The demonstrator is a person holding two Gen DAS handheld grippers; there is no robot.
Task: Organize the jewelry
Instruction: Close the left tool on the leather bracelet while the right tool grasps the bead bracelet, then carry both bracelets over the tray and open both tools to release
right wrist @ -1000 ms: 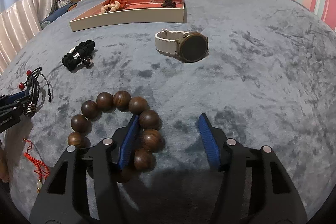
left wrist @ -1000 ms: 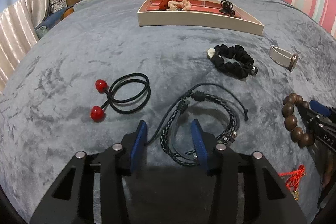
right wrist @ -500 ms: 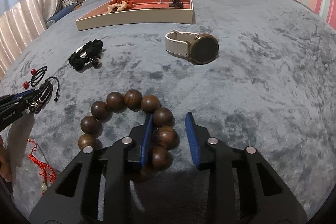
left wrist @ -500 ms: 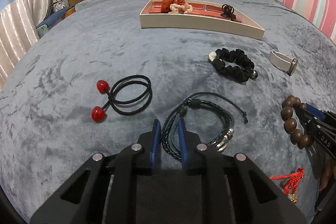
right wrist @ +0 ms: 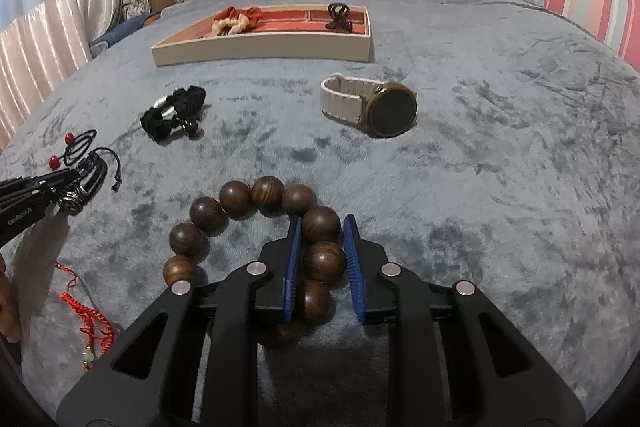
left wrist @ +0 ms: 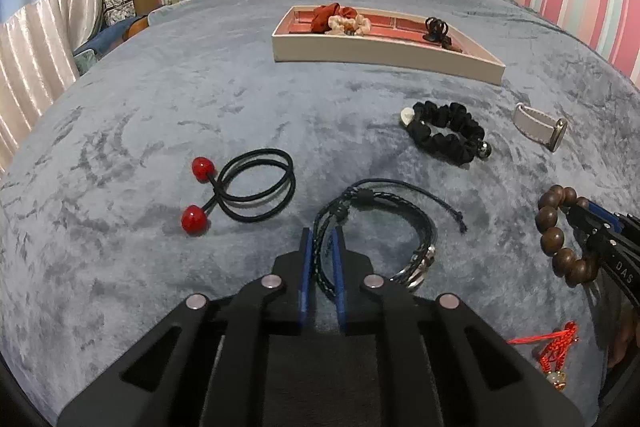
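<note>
L gripper (left wrist: 320,247) is pinched on the braided cord bracelet (left wrist: 372,227); R gripper (right wrist: 320,247) is clamped round the wooden bead bracelet (right wrist: 256,227), both low on the blanket (right wrist: 500,207), contact hard to judge. The tray (left wrist: 384,57) lies straight ahead, long axis crosswise, prob. nearer the L side.

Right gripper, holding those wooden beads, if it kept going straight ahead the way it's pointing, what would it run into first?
The right gripper is shut on the wooden bead bracelet. Straight ahead lies bare blanket, then probably the watch, slightly right of its line. The tray lies farther back. Depth is uncertain.
</note>
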